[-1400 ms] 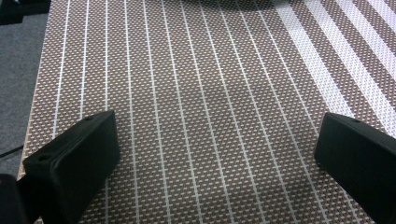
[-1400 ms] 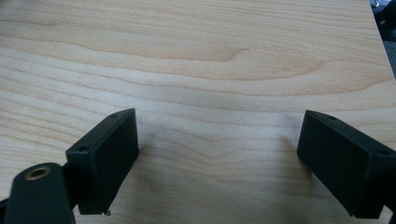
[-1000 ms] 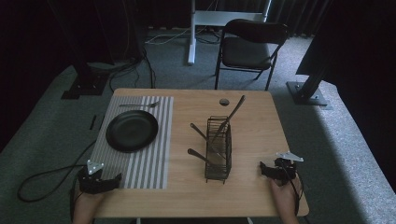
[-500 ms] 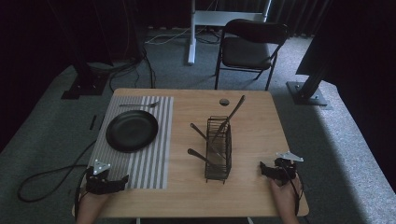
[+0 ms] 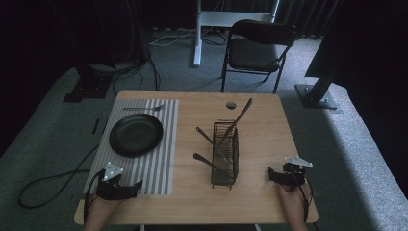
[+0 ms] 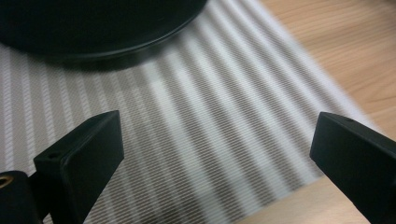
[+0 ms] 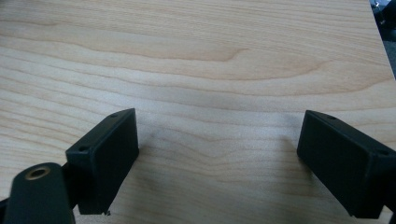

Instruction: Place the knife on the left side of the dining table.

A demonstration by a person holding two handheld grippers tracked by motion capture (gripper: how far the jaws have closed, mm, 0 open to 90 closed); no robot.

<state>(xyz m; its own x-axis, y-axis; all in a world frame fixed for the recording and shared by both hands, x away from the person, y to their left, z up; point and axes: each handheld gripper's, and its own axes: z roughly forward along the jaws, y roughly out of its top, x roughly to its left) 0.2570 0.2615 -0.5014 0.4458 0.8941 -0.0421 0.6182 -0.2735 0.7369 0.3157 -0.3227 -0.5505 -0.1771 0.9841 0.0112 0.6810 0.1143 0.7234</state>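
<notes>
The left gripper (image 5: 136, 186), jaws spread wide and empty, rests low over the grey-and-white striped woven placemat (image 6: 219, 135), just short of the round black plate (image 5: 135, 134) lying on it. That plate looks rigid, smooth and probably slippery (likely breakable too), so its raised rim (image 6: 140, 44) seems the sensible grip. Mid-table stands a black wire cutlery rack (image 5: 225, 153) holding dark utensils. The right gripper (image 5: 270, 173), equally wide and empty, sits on the light wooden table (image 7: 210, 56).

Bare wood lies open before the right gripper (image 5: 273, 174); a wire rack (image 5: 225, 153) of utensils stands mid-table; the black plate (image 5: 135, 134) sits near the left gripper (image 5: 136, 187).
</notes>
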